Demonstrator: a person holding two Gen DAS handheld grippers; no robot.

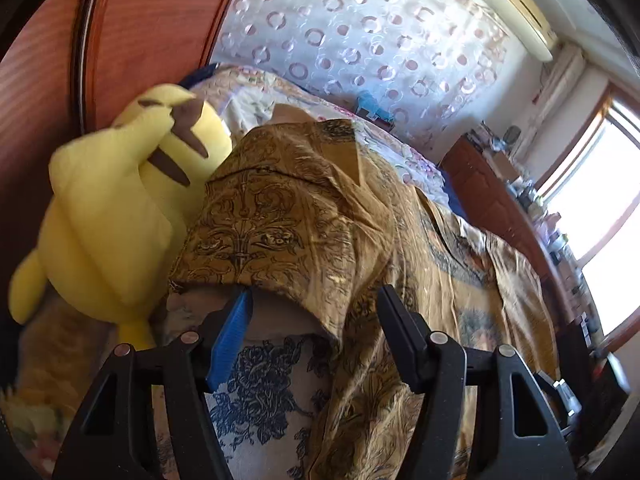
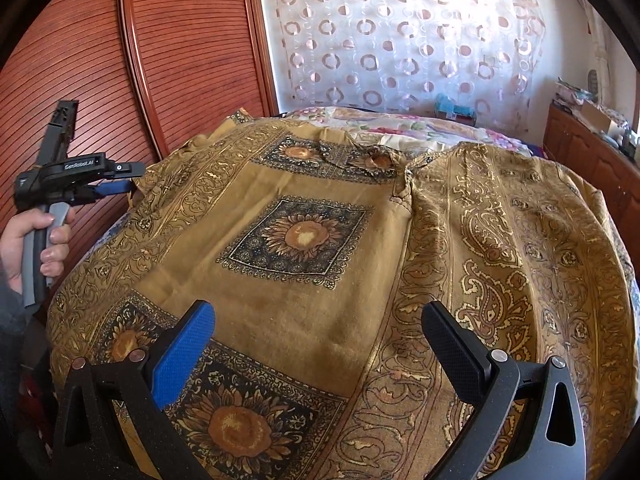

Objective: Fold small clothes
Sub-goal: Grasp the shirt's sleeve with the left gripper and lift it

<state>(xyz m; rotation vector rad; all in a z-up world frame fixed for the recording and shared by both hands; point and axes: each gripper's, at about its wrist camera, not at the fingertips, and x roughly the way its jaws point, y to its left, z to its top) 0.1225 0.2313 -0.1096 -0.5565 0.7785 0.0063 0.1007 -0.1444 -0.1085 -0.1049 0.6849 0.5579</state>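
The yellow plush toy was blurred, its lower end cut off behind the left gripper. The blue pad's tip went under the garment's raised hem (contact could not be judged). Far right, clutter on the cabinet was too small to identify.

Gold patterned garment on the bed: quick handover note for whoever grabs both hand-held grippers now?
Left hand-held gripper: jaws apart, at the garment's left edge; the blue finger is tucked under a lifted flap, nothing pinched yet.
Right hand-held gripper: open, empty, hovering over the near hem.
Gold patterned garment: spread mostly flat across the bed, neckline at the far side. A yellow plush toy sits right beside its left edge.
Done: garment laid out; no fold made.
Left: close on the left edge, bring it over towards the middle, then the other side. Probably mind the plush while lifting.
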